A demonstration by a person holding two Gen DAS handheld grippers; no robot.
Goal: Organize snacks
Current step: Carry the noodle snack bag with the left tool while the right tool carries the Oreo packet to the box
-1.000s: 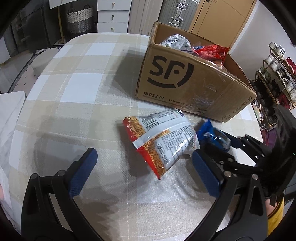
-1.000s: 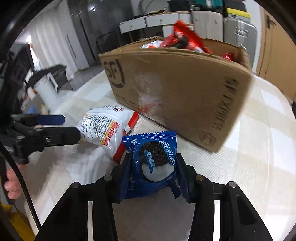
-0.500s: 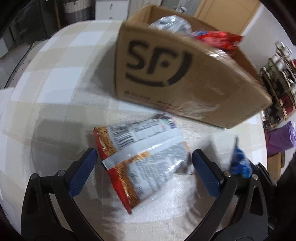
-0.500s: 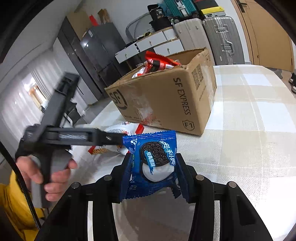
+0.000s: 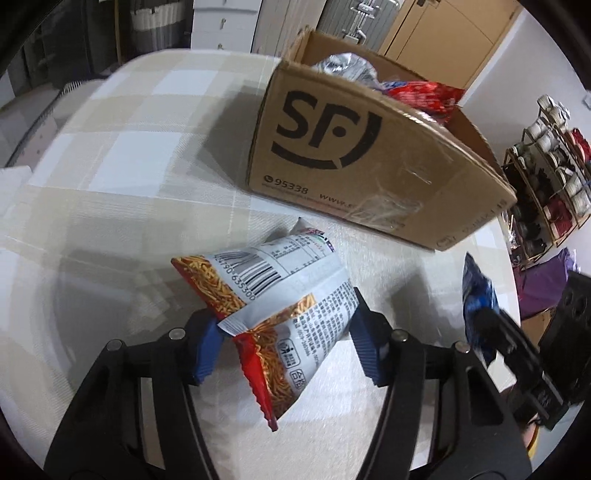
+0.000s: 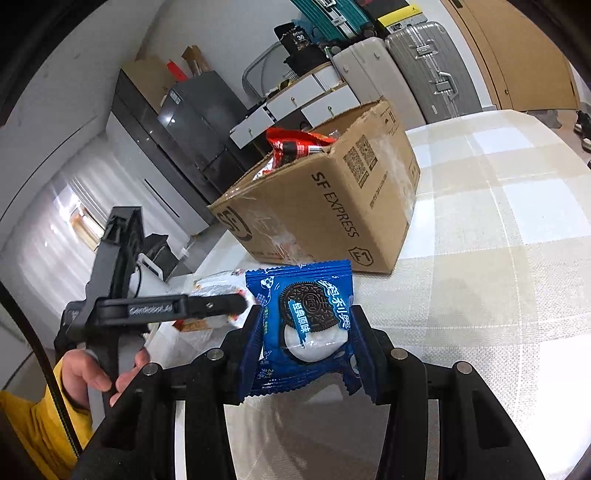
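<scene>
My left gripper (image 5: 282, 341) is shut on a red and silver noodle snack bag (image 5: 280, 314), held just above the checked tablecloth (image 5: 122, 173). My right gripper (image 6: 304, 345) is shut on a blue Oreo packet (image 6: 306, 317), lifted above the table. The open SF cardboard box (image 5: 354, 166) stands beyond both, with several snack bags (image 5: 417, 92) inside; it also shows in the right wrist view (image 6: 332, 206). The Oreo packet (image 5: 476, 295) shows at the right of the left wrist view. The left gripper (image 6: 221, 304) and noodle bag (image 6: 218, 280) show at the left of the right wrist view.
Drawers (image 6: 295, 99) and suitcases (image 6: 424, 70) stand behind the table. A shelf of cups (image 5: 550, 177) is off the table's right side. A basket (image 5: 151, 18) sits on the floor far behind.
My left gripper closed on the noodle bag and lifted it. My right gripper rose and pulled back with the Oreo packet, away from the box.
</scene>
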